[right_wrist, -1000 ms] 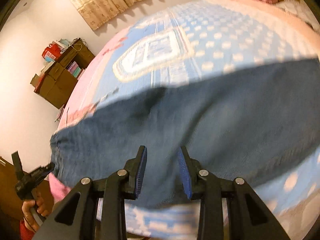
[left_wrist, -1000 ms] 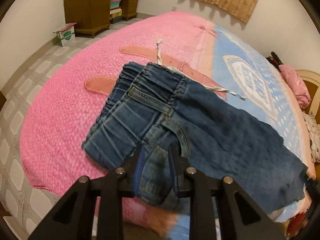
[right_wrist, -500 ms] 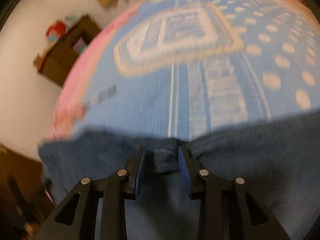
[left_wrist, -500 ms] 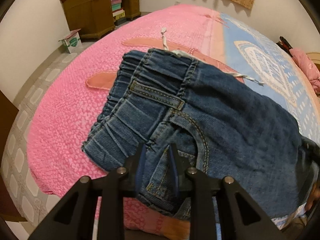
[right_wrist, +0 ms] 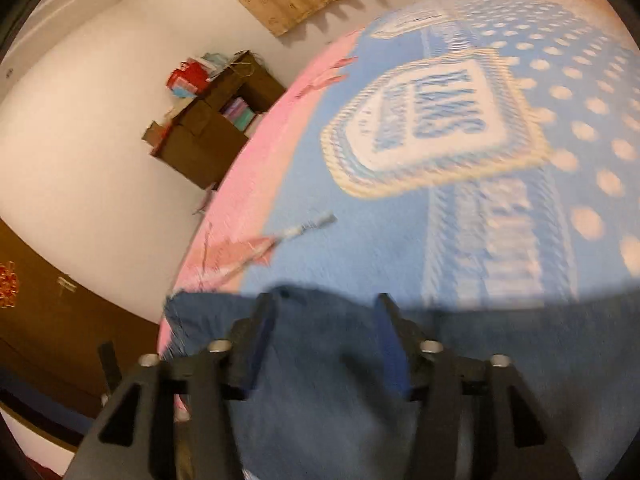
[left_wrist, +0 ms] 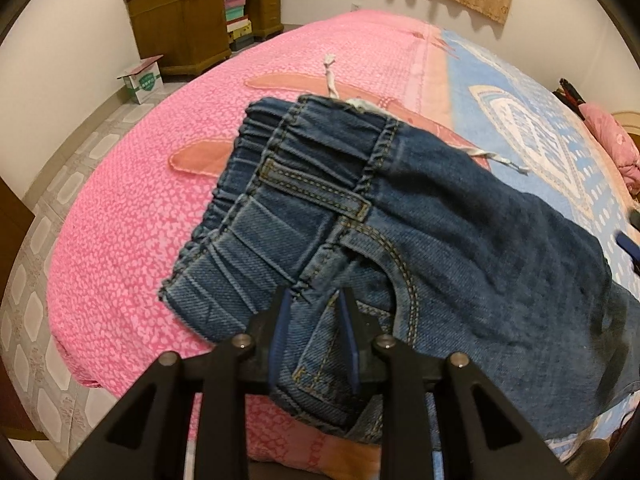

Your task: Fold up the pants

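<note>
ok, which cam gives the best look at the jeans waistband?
Left wrist. The waistband is sharp and fully in frame, with elastic gathers and a belt loop visible; the left gripper pinches denim just below it. The right wrist view shows only blurred plain denim of the jeans, no waistband.

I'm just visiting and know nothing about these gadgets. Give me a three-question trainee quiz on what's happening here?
1. True or false: the left gripper is clamped on the jeans.
2. The jeans lie on: A) the floor B) the bed C) the desk.
3. Fill in: the right gripper has its jaws ____, with denim between them.

Key: 1 true; 2 B; 3 open.
</note>
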